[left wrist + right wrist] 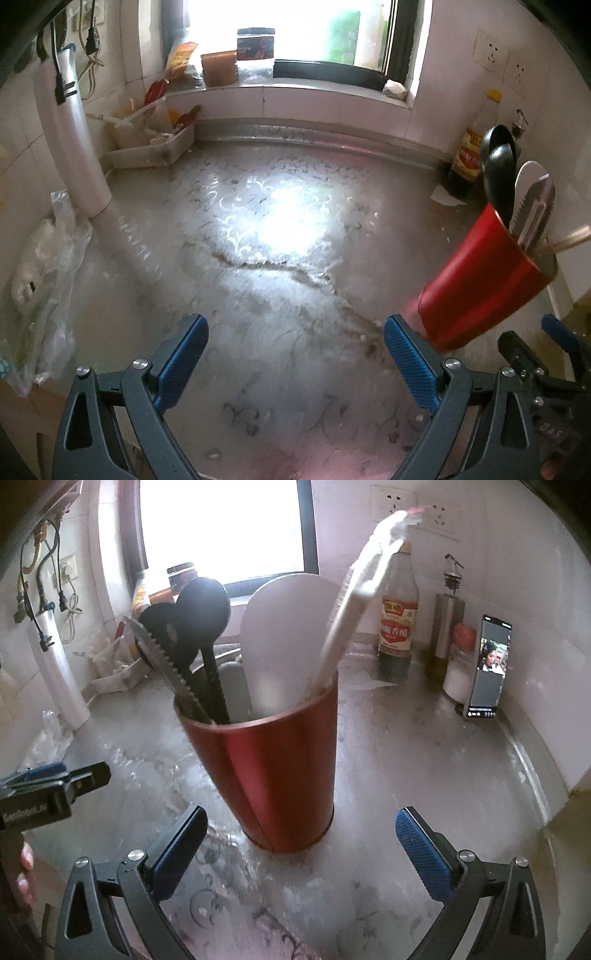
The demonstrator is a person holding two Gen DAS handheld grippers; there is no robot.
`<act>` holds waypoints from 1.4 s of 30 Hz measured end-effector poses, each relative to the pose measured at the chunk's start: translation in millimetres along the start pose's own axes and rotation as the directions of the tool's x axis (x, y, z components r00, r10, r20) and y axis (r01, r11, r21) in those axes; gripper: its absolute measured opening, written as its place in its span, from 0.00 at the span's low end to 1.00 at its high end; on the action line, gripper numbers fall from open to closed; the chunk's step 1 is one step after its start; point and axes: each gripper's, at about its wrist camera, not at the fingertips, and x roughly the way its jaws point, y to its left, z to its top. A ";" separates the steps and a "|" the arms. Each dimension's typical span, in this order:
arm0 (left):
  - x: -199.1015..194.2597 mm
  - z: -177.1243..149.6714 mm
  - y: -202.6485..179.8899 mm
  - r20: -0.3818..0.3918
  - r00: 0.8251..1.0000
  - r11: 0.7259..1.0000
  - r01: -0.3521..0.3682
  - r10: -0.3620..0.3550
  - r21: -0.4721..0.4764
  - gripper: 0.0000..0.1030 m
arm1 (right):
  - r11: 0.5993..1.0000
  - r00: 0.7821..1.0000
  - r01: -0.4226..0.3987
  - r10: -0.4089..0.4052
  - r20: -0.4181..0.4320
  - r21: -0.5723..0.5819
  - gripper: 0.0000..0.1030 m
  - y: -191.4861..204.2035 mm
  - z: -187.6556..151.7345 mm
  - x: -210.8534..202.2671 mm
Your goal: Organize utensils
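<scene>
Red holder [280, 771] full of utensils, both grippers spread empty.
Vinegar bottle [397, 624] and phone [489, 664] stand behind it; left gripper [295, 354] over bare table [258, 221], right gripper [301, 834] facing the holder.

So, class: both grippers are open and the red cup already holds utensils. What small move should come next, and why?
Probably draw the right gripper back from the red cup: its jaws stand open and empty, the spoons, spatula and knife already stand inside.

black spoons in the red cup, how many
2. One black spoon stands taller, near the middle of the red cup; the other black spoon leans lower to its left, behind the serrated blade. More could be hidden behind the white spatula.
</scene>
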 end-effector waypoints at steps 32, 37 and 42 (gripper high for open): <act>-65.0 -52.9 46.1 0.043 0.999 0.994 0.029 -0.033 0.104 0.93 | 0.983 0.981 0.172 -0.177 0.082 0.063 1.00 73.1 -59.3 -103.3; -69.0 -53.8 41.1 0.044 0.999 0.997 0.000 -0.004 0.081 0.93 | 0.988 0.983 0.156 -0.157 0.095 0.021 1.00 71.3 -56.6 -106.2; -72.0 -57.8 32.9 0.044 0.999 0.997 -0.020 0.016 0.080 0.93 | 0.989 0.984 0.144 -0.145 0.101 0.020 1.00 59.8 -54.5 -109.5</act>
